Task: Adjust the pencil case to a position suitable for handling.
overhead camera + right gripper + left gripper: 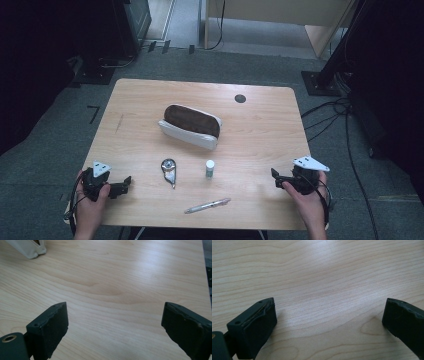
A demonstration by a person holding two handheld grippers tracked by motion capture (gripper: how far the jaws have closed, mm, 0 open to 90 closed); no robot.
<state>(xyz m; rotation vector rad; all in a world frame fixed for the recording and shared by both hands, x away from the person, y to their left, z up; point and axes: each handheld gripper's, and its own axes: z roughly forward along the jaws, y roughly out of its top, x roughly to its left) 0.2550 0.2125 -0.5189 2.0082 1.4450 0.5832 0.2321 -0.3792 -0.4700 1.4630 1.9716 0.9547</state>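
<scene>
Looked like nothing had started yet. Both tools sat at the near corners of the tabletop (150, 95), left tool (125, 184) and right tool (276, 178), jaws spread wide apart on each and gripping nothing. An open pouch (191, 126) lay mid-table, with a metal keyring thing (169, 171), a small bottle (210, 168) and a pen (207, 205) nearer (all untouched, presumably waiting to be packed).

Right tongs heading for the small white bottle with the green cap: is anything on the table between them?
Nothing visible. In the high view, bare wooden table lies between the right tongs and the small white bottle with the green cap. The silver and pink pen lies nearer the front edge, off that line.
</scene>
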